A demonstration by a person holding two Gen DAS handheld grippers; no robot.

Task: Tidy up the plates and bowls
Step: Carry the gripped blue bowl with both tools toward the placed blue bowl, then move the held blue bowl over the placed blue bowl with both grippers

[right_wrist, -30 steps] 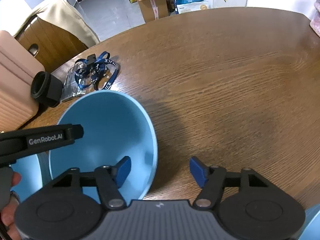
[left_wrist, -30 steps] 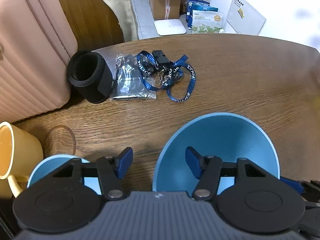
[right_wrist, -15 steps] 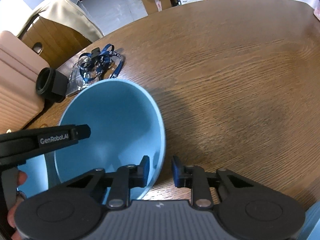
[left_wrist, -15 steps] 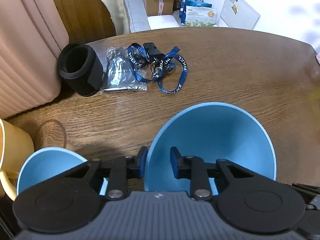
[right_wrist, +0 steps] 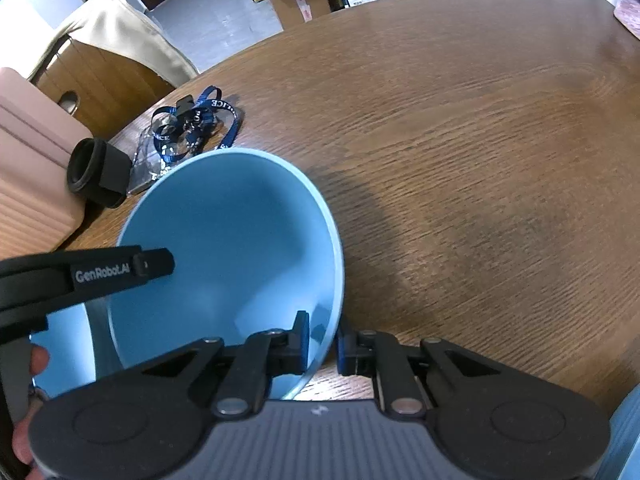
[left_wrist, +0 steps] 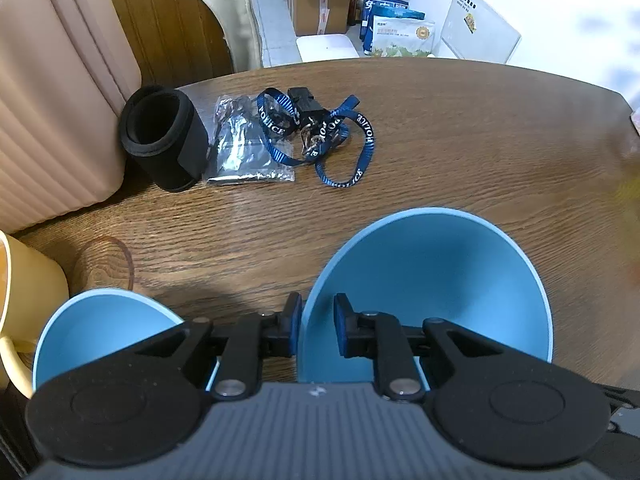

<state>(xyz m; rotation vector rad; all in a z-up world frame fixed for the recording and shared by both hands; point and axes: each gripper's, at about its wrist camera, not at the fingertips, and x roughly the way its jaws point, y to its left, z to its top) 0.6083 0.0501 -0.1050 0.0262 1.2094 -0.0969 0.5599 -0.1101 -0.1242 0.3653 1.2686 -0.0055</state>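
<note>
A large light-blue bowl [left_wrist: 432, 288] is held over the wooden table [left_wrist: 480, 140]. My left gripper [left_wrist: 317, 330] is shut on its left rim. My right gripper [right_wrist: 322, 344] is shut on the right rim of the same bowl [right_wrist: 224, 248]. A second, smaller blue bowl [left_wrist: 100, 324] sits low at the left, partly hidden behind my left gripper body; it also shows in the right wrist view [right_wrist: 64, 344]. The left gripper's body [right_wrist: 80, 276] crosses the right wrist view at the left.
A yellow mug [left_wrist: 24, 280] stands at the left edge. A black sleeve [left_wrist: 164, 140], a plastic bag [left_wrist: 244, 152] and a blue lanyard [left_wrist: 320, 136] lie at the far left of the table. A pink suitcase [left_wrist: 52, 92] stands beside it. Another blue object [right_wrist: 628, 432] peeks in at the right.
Both grippers went from open to shut on the large bowl's rims, left and right. The bowl now sits a little higher in view and both views have shifted slightly.
</note>
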